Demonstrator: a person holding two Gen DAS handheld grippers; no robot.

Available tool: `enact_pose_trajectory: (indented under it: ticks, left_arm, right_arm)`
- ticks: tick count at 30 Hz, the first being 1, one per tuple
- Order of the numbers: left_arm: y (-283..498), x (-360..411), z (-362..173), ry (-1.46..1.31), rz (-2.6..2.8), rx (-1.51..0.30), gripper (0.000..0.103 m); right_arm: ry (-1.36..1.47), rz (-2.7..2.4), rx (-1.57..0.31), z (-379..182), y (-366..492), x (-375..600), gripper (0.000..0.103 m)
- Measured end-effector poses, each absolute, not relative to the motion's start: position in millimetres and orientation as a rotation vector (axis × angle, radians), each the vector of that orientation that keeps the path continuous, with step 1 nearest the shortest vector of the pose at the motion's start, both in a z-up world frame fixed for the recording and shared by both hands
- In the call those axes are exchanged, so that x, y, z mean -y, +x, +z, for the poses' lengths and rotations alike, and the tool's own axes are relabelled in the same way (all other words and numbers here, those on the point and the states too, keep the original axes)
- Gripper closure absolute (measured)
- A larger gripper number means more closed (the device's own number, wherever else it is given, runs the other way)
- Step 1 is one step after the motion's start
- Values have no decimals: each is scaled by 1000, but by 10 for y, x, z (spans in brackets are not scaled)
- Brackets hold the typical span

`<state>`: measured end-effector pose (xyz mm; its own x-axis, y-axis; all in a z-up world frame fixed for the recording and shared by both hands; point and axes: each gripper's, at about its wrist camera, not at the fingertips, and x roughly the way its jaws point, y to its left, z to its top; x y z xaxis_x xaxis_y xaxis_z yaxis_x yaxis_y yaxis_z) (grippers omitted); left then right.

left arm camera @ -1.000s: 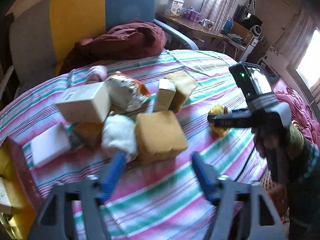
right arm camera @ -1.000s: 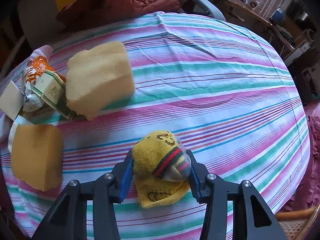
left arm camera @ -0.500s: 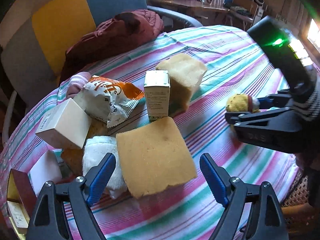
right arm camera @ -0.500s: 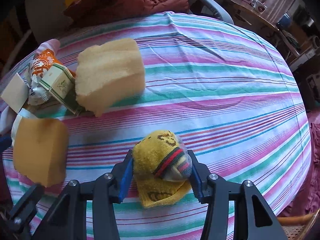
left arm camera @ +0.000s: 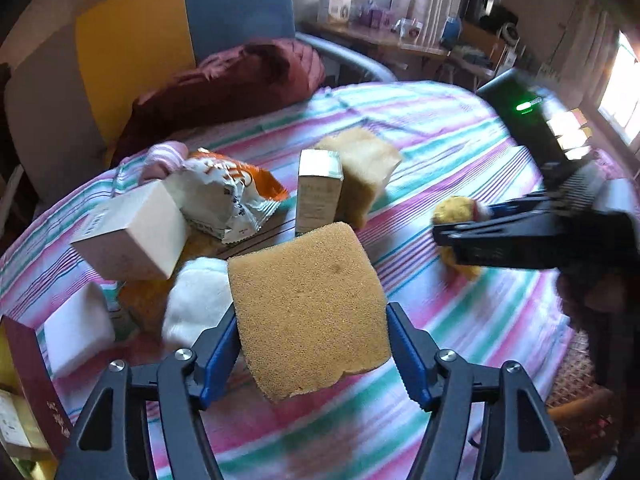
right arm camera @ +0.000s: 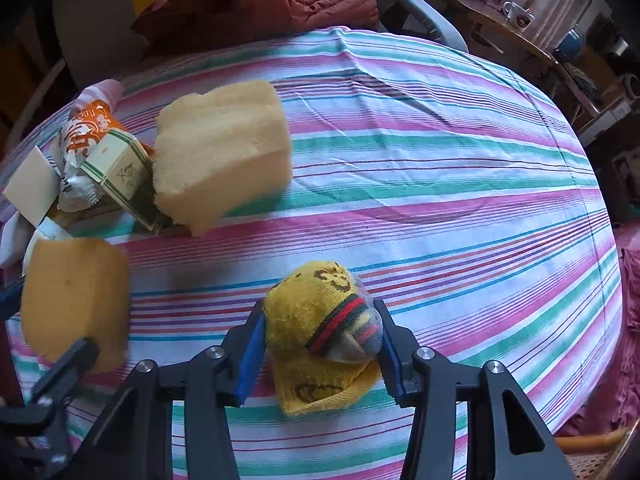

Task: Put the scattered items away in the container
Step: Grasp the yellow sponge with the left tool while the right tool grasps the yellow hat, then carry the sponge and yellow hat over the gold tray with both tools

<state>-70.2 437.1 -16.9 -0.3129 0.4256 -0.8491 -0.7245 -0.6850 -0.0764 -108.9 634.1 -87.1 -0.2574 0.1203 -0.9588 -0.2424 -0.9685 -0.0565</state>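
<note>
A brown sponge (left arm camera: 308, 308) lies on the striped tablecloth (left arm camera: 460, 148), and it shows at the left edge of the right wrist view (right arm camera: 76, 300). My left gripper (left arm camera: 312, 352) straddles it with its jaws closing. The blue pads (left arm camera: 220, 352) stand right at the sponge's two sides, and no squeeze shows. My right gripper (right arm camera: 320, 340) is shut on a rolled yellow sock (right arm camera: 320, 312) with red and green stripes, low over the cloth. In the left wrist view that gripper (left arm camera: 444, 236) and the sock (left arm camera: 456, 210) are at the right.
Behind the sponge are a white sock roll (left arm camera: 196, 296), a white box (left arm camera: 132, 236), a snack bag (left arm camera: 224, 196), a small green-and-white carton (left arm camera: 318, 196), a pale sponge (right arm camera: 224, 148) and a white block (left arm camera: 76, 328). A dark red and yellow box (left arm camera: 28, 364) is at the lower left. An armchair (left arm camera: 180, 36) holds a maroon jacket.
My left gripper came forward and down over the brown sponge, and its jaws narrowed until they flank it. The right gripper stayed still, shut on the yellow sock.
</note>
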Motion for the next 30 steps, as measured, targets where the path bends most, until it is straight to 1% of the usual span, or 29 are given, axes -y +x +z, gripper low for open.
enact_pose_trajectory:
  ticks: [6, 14, 24, 26, 30]
  left_arm:
    - [-472, -3923, 54, -1164, 2052, -315, 33]
    - [-322, -2980, 219, -1174, 2180, -186, 33]
    - [-428, -1250, 396, -1206, 2506, -40, 33]
    - [-476, -940, 391, -1214, 2552, -38, 33]
    - [-563, -484, 369, -1195, 2592, -152, 33]
  right_arm:
    - [-1711, 2360, -197, -794, -1116, -6373, 54]
    - [-1572, 2446, -258, -620, -1039, -6297, 54]
    - [-1393, 2590, -212, -288, -909, -6012, 55]
    - [-1347, 2607, -213, -210, -857, -5976, 56]
    - [-1255, 2668, -275, -24, -667, -5822, 56]
